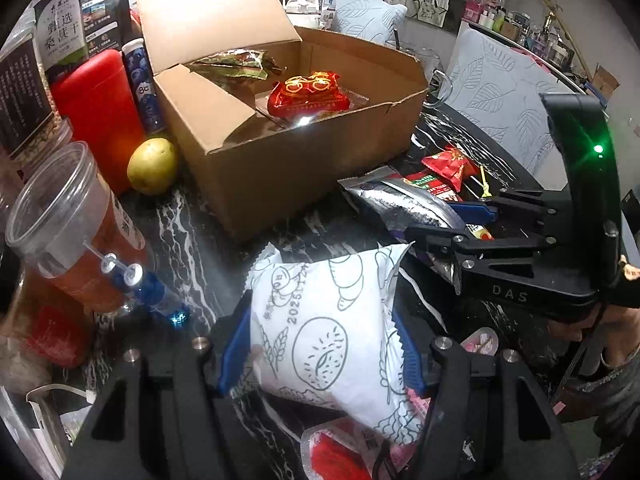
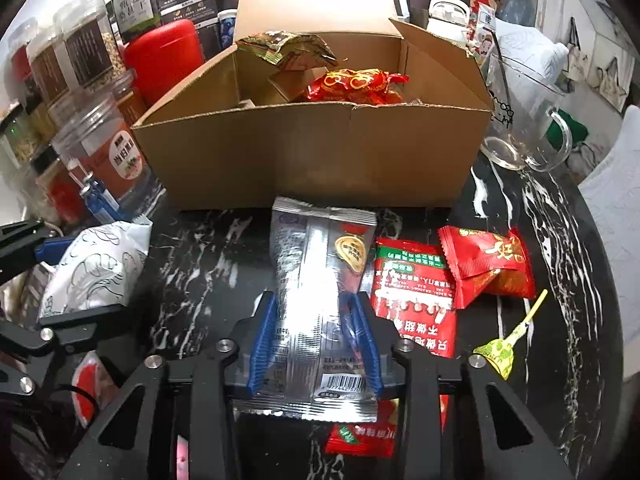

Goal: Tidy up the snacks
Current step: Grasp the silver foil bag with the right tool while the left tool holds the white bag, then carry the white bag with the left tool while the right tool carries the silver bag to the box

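My left gripper is shut on a white snack packet with line drawings, held just above the dark marble table; the packet also shows in the right wrist view. My right gripper is shut on a silver foil snack packet, which also shows in the left wrist view. An open cardboard box stands beyond both grippers and holds a red-gold packet and a green packet. Loose red packets and a lollipop lie on the table to the right.
Jars and bags, a red canister, a plastic cup of tea, a syringe and a yellow fruit crowd the left. A glass mug stands right of the box. More red packets lie beneath my left gripper.
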